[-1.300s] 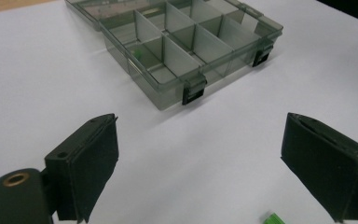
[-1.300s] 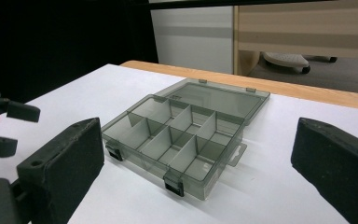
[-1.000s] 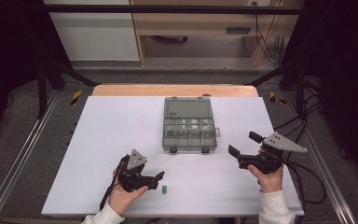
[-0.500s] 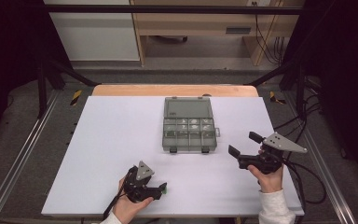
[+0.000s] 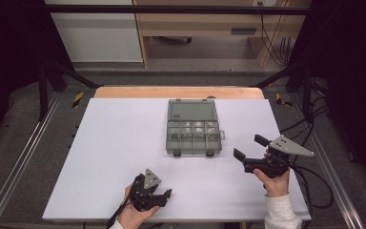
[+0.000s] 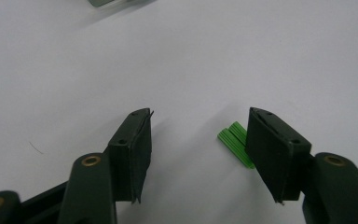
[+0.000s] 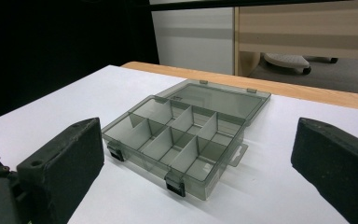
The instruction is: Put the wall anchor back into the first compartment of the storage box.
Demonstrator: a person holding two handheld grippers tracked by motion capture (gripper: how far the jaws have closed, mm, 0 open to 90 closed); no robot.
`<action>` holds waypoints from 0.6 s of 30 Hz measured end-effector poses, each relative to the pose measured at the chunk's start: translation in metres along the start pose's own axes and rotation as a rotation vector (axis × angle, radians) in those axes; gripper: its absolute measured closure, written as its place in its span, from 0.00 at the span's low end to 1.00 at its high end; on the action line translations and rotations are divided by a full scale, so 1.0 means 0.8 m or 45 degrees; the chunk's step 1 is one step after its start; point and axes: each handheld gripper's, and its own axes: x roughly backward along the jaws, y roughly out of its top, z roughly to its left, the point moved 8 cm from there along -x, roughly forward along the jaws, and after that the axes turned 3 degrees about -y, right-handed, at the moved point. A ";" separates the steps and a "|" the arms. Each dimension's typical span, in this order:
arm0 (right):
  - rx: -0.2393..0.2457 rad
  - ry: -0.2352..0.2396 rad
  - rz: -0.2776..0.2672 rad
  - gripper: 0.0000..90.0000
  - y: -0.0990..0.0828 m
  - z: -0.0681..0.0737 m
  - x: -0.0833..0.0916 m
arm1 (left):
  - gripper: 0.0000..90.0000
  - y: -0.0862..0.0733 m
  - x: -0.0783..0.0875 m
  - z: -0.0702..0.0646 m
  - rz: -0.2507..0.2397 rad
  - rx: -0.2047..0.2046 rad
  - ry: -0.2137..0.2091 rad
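A small green ribbed plug (image 6: pixel 235 140) lies on the white table (image 5: pixel 114 143) between the jaws of my left gripper (image 6: pixel 199 113). It rests against the right-hand pad (image 6: pixel 270 149), while the other pad (image 6: pixel 137 144) stands well apart from it. These jaws have just been closing and do not pinch the plug. In the high view the left gripper (image 5: pixel 164 196) is low at the table's front edge. My right gripper (image 5: pixel 249 147) hovers open and empty, right of a grey compartment box (image 5: pixel 193 138), which it faces (image 7: pixel 199 135).
The box (image 7: pixel 168 135) lies with its lid (image 5: pixel 192 110) folded flat at the far side. Cables (image 5: pixel 314 176) trail off the table's right edge. A wooden strip (image 5: pixel 178 92) borders the far edge, with floor and furniture beyond.
My left gripper has moved right and down to the green plug near the front edge, and its jaws have narrowed around it. The right gripper has kept still.
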 end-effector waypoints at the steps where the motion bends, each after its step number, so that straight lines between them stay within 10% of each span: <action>1: 0.000 0.000 0.000 0.03 0.000 0.000 0.000 | 0.47 0.000 0.000 -0.001 0.004 -0.001 -0.001; 18: -0.001 0.007 -0.006 0.03 0.001 0.001 0.001 | 0.65 -0.001 0.003 -0.011 0.021 0.049 0.001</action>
